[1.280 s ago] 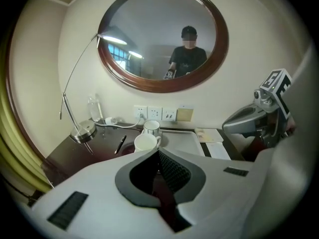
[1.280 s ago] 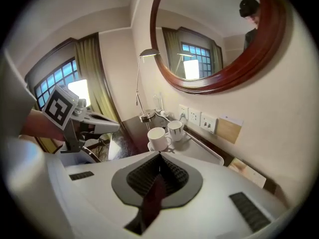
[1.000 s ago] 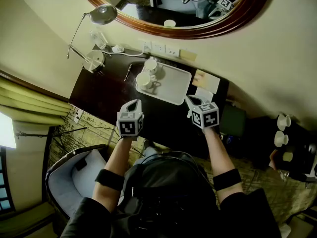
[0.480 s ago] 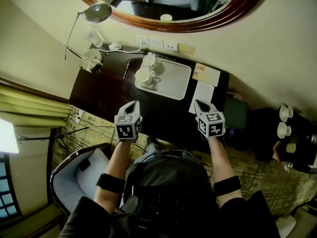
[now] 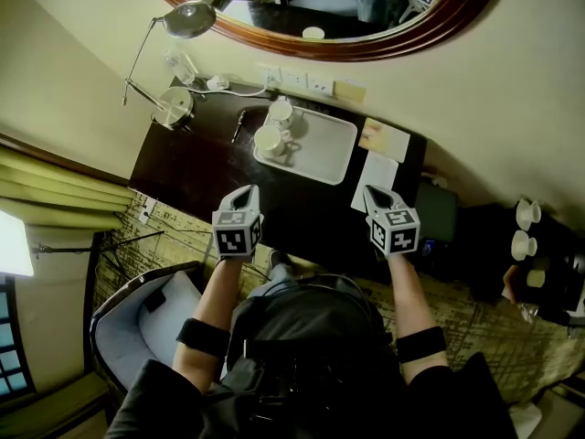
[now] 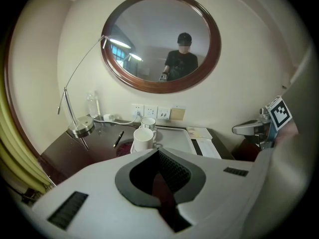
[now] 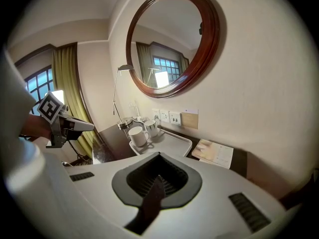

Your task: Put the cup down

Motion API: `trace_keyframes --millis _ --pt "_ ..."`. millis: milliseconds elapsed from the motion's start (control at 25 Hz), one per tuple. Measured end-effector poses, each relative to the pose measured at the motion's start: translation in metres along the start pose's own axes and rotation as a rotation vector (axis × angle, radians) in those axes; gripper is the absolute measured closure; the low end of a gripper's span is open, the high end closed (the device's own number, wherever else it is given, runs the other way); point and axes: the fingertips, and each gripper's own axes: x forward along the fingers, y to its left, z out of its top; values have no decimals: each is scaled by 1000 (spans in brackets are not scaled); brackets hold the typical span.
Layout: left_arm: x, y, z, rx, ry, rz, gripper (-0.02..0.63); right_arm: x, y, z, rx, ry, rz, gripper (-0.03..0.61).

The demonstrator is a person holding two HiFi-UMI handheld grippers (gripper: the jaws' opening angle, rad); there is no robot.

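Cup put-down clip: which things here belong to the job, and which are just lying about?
Job: front cup, rear cup, tray, left gripper and right gripper, both shut, empty.
Lying about: desk lamp, pen, papers, wall sockets.

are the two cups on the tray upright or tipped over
Upright: the near cup and far cup both stand on the tray, open mouths facing up.
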Motion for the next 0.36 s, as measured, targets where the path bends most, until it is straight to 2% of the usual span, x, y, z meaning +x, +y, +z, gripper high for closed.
trace_keyframes --millis 360 --pt "-2 4 -11 -9 14 0 614 6 -1 -16 7 30 26 568"
